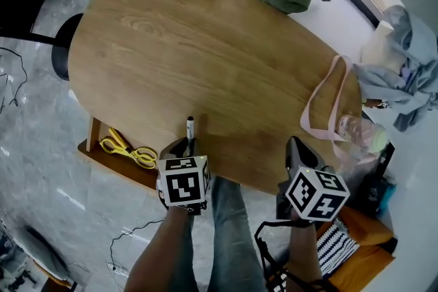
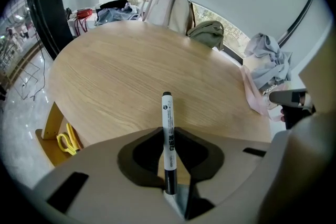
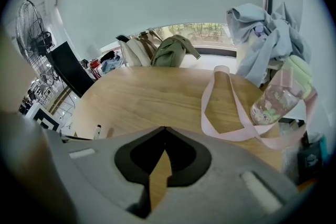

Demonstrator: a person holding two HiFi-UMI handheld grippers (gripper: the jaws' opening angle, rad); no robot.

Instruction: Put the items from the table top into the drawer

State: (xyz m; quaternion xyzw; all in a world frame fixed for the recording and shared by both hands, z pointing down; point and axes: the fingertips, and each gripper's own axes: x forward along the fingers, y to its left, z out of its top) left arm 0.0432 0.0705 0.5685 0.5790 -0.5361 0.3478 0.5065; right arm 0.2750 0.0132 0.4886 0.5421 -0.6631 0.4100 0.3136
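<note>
Wooden table (image 1: 205, 44) beneath; marker (image 2: 167, 113) clamped between left tool (image 2: 168, 131) jaws, tip protruding.

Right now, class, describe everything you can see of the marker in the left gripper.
The marker is a slim pen, seemingly plastic, with a white barrel, black print along it, a small black far end and a longer black near end. The left gripper has its jaws closed on the lower barrel, so the marker sticks straight out between them, over the near edge of the wooden table. Whether its tip touches the table cannot be told.
</note>
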